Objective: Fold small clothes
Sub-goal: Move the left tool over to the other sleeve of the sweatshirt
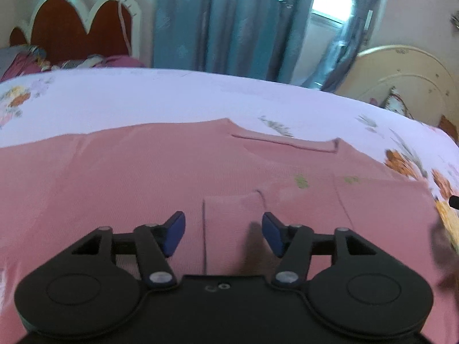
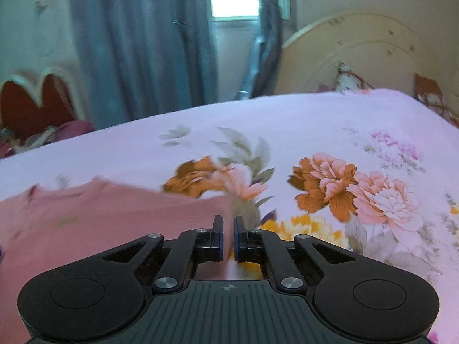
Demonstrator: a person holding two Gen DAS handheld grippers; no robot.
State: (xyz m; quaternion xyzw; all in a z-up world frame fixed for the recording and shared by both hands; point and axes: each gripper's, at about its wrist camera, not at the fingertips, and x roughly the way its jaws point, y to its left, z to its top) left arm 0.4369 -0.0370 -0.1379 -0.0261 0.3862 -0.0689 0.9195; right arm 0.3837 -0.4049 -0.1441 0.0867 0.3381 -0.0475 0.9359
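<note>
A pink garment [image 1: 160, 172] lies spread flat on the floral bedsheet [image 1: 172, 97], with its neckline [image 1: 287, 142] toward the far side. My left gripper [image 1: 223, 229] is open and empty, low over the garment's middle, where a folded flap [image 1: 229, 215] sits between the jaws. In the right wrist view the garment [image 2: 86, 220] fills the lower left. My right gripper [image 2: 228, 235] is shut on the garment's right edge, with pink cloth between the nearly closed jaws.
The bedsheet [image 2: 330, 132] with large orange and pink flowers extends to the right. A red headboard [image 1: 71, 31] and pillows stand at far left, a cream headboard [image 1: 401, 77] at far right. Blue curtains [image 1: 229, 23] hang behind the bed.
</note>
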